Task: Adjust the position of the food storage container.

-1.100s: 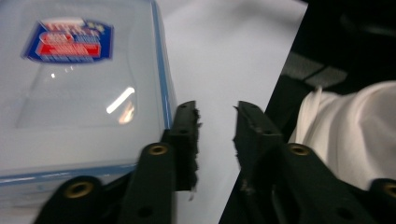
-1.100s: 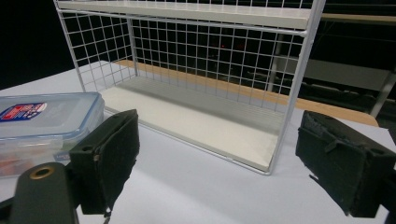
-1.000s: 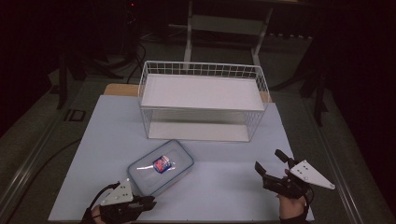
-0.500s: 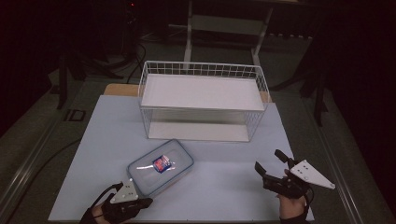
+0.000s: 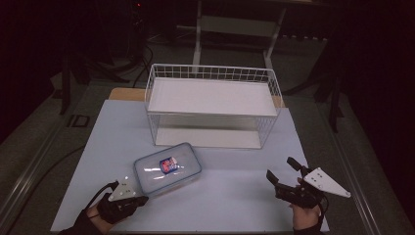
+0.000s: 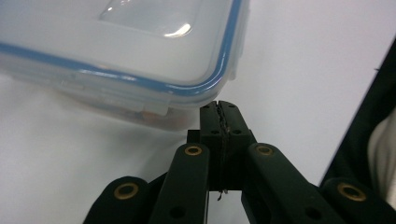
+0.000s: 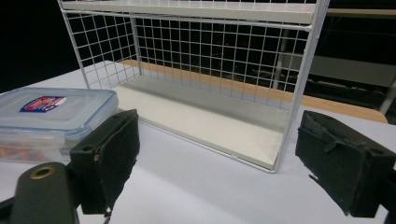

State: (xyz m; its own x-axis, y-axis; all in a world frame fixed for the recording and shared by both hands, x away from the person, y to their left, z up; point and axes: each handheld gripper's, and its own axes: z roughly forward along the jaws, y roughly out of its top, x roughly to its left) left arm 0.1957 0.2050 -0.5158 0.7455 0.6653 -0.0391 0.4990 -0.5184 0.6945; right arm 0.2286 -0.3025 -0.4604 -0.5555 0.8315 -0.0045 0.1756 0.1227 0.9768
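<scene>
A clear plastic food container point(image 5: 168, 168) with a blue-rimmed snap lid and a red-and-blue label on top lies flat on the white table, lid closed, turned at an angle. Its near corner sits just ahead of the left gripper point(image 5: 142, 199), whose jaws are pressed together just short of it. It lies well to the left of the right gripper point(image 5: 282, 172), whose jaws stand wide apart.
</scene>
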